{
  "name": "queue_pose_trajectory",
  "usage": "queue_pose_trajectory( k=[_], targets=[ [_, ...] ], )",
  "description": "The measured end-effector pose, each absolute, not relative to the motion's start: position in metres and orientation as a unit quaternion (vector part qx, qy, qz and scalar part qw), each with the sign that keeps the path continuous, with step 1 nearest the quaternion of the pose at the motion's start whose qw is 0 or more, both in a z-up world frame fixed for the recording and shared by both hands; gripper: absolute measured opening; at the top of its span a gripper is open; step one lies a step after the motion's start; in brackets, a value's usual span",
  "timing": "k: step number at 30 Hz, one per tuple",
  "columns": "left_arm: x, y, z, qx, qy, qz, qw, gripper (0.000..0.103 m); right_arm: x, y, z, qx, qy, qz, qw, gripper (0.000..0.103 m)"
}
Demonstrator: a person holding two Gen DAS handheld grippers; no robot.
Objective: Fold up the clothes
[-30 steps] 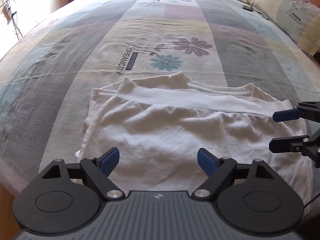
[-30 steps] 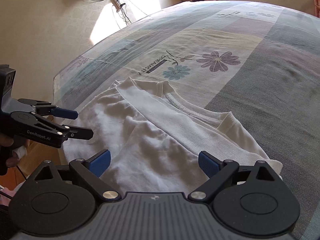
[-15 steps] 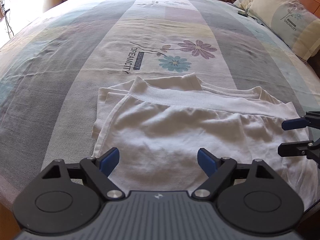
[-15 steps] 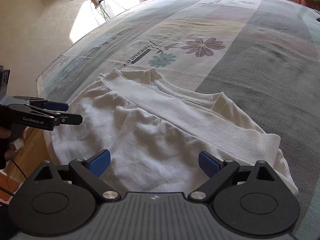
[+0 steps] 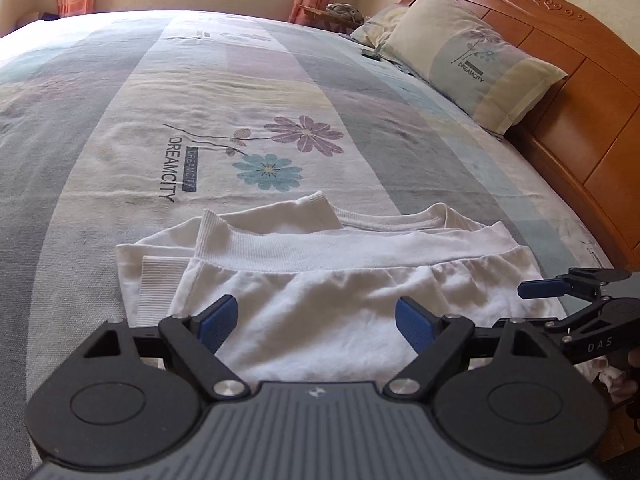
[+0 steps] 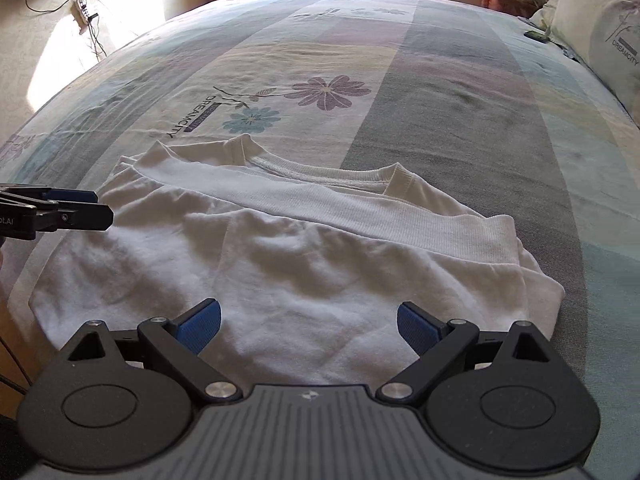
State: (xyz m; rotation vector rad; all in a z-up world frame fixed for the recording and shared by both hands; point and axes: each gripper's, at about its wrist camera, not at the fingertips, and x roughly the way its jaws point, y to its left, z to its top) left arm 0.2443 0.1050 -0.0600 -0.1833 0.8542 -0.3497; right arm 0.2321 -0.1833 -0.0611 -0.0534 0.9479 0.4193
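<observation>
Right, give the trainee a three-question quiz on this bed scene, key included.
1. True or false: the left gripper has its jaws clamped on the white sweatshirt.
2. Which lies nearer the headboard? A) the sweatshirt's neckline B) the pillow
3. Fill in: the word printed on the bedsheet beside the flowers is ____.

Key: 1 false, both grippers, the right gripper too, are open above it. 2 B. 3 DREAMCITY.
</observation>
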Motion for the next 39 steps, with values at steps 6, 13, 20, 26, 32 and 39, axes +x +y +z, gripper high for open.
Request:
queue_pose_trajectory(
  k=[6, 13, 20, 26, 32, 39],
  targets=[
    [0.234, 0.129, -0.063, -0.115, 0.410, -0.175, 0.888, 0.084, 0.236, -0.160, -0.060, 0.029, 0.435, 0.164, 0.885, 0.097],
    [0.219, 0.168, -0.044, -0.139, 0.390, -0.178, 0.893, 0.084, 0.255, -0.091, -0.063, 0.020, 0.423, 0.244, 0.872, 0.097],
    [0.228, 0.178, -0.030, -0.150, 0.380, -0.200, 0.891, 0.085, 0.295, -0.064, -0.082, -0.026, 0.424, 0.222, 0.878, 0.102],
    [0.244, 0.149, -0.023, -0.127, 0.384, -0.267, 0.875, 0.085, 0.259, -0.099, -0.050, -0.018, 0.406, 0.164, 0.899, 0.101],
    [0.267, 0.112, -0.054, -0.095, 0.419, -0.299, 0.852, 0.086, 0.228, -0.163, -0.061, 0.021, 0.415, 0.052, 0.908, 0.101],
    [0.271, 0.125, -0.075, -0.066, 0.436, -0.260, 0.859, 0.086, 0.231, -0.169, -0.092, -0.019, 0.441, 0.023, 0.897, 0.103]
  ],
)
